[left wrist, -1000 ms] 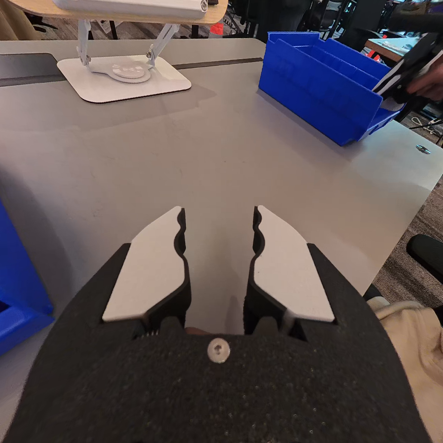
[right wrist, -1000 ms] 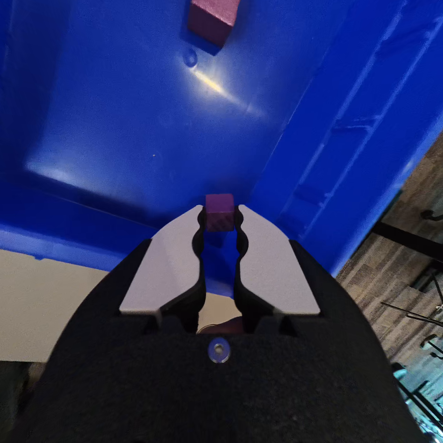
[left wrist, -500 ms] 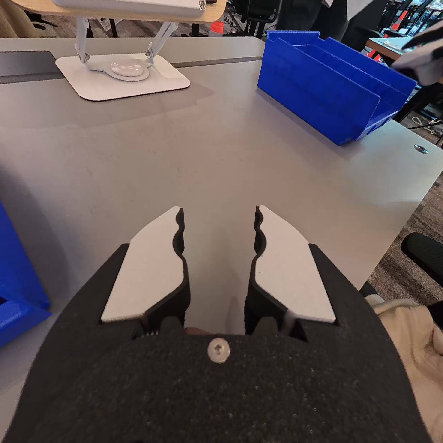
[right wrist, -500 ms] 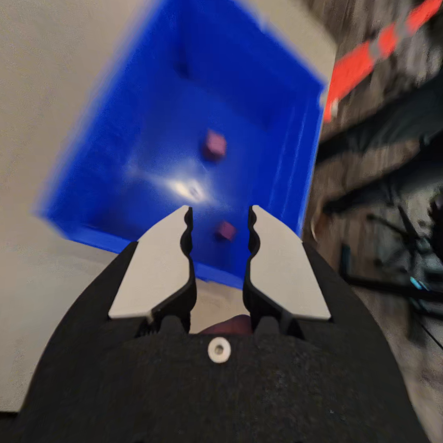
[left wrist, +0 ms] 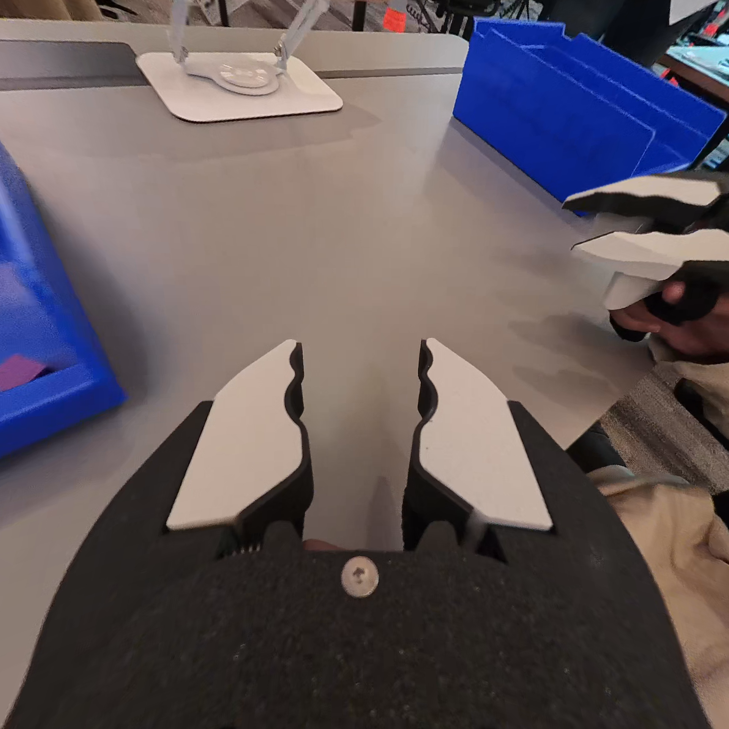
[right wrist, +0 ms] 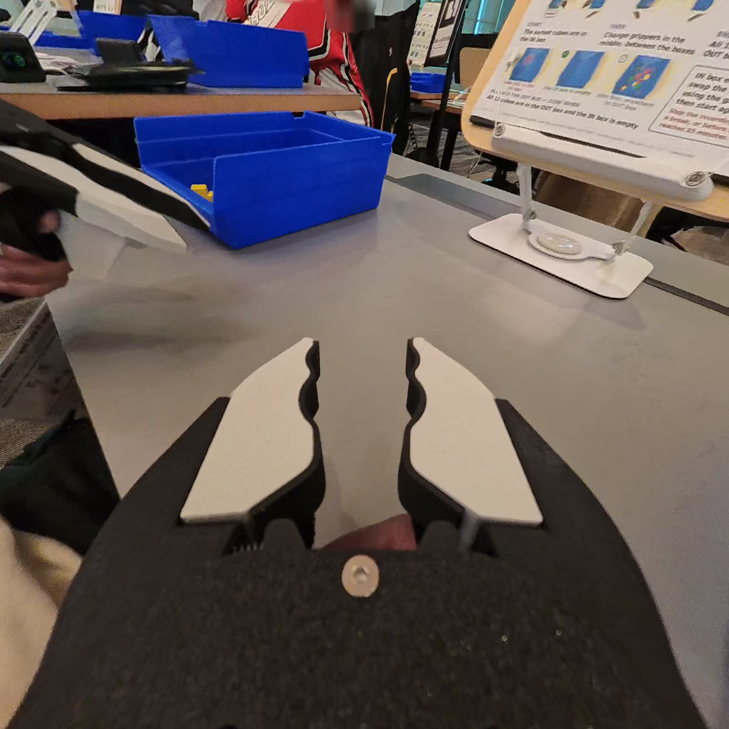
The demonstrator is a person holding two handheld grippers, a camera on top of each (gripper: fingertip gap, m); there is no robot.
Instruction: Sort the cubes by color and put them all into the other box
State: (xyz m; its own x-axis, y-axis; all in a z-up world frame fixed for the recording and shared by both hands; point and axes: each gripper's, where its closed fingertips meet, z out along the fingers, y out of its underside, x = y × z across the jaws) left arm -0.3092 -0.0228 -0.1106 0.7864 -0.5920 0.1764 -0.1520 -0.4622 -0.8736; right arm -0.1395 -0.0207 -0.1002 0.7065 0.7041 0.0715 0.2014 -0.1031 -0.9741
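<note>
Right gripper (right wrist: 361,347) now out of the blue box (left wrist: 584,114) at two o'clock, jaws parted and empty, its purple cube left inside, so one more delivered; left gripper (left wrist: 359,349) likewise released over bare table (left wrist: 355,221), remaining cubes mostly hidden in blurred nine o'clock box (left wrist: 51,402).

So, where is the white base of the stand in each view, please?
Left wrist view: the white base is at the top, left of centre, on the grey table.
Right wrist view: the white base is at the right, above the middle.
Shared landmark: the dark strip across the table, just behind the base.
</note>
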